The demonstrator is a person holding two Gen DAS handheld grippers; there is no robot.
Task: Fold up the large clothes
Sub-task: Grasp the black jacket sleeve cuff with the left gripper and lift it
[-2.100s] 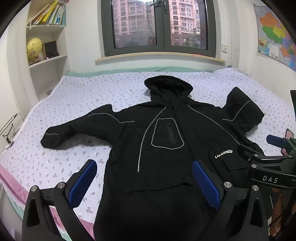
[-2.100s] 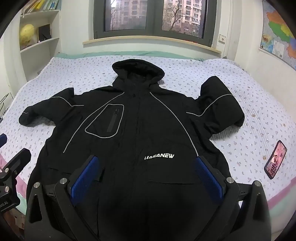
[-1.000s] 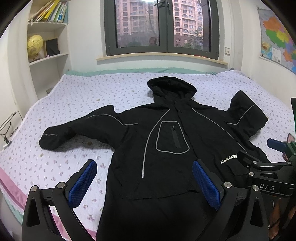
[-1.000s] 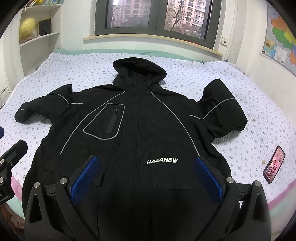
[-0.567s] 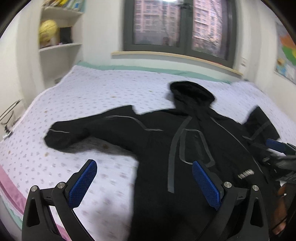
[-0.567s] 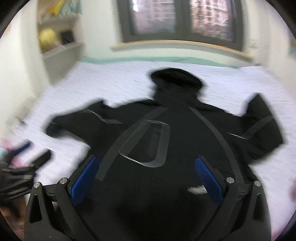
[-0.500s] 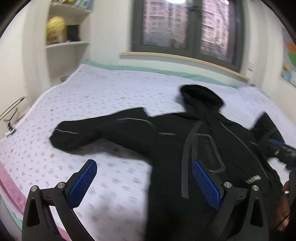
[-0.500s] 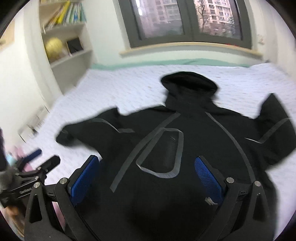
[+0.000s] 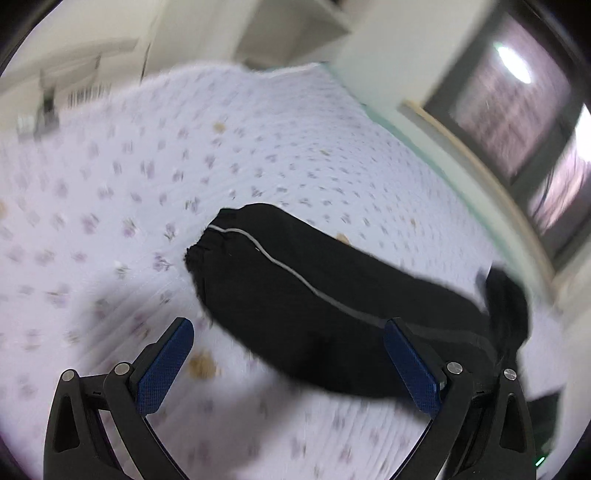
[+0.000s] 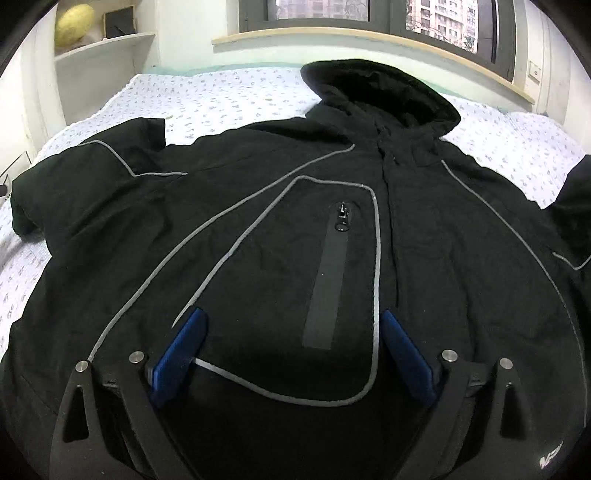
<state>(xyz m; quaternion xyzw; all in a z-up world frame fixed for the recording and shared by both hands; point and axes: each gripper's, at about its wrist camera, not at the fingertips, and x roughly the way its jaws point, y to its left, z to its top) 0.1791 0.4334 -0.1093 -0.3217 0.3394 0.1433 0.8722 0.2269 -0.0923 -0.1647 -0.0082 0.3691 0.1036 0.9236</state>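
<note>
A large black hooded jacket [image 10: 280,236] with grey piping lies face up, spread on the bed. Its hood [image 10: 380,92] points toward the window. In the blurred left wrist view its left sleeve [image 9: 295,291] lies across the sheet, cuff [image 9: 207,247] toward the left. My left gripper [image 9: 291,365] is open and empty, low over that sleeve. My right gripper [image 10: 291,354] is open and empty, close above the jacket's chest pocket [image 10: 332,280].
The bed has a white sheet with small purple flowers [image 9: 147,155]. A window and wooden sill [image 10: 369,33] run behind the bed. A white shelf [image 10: 107,40] with a yellow ball stands at the back left.
Both grippers have moved forward and down toward the jacket. The left one swung left to the sleeve and its view is blurred. The right one came close over the chest pocket.
</note>
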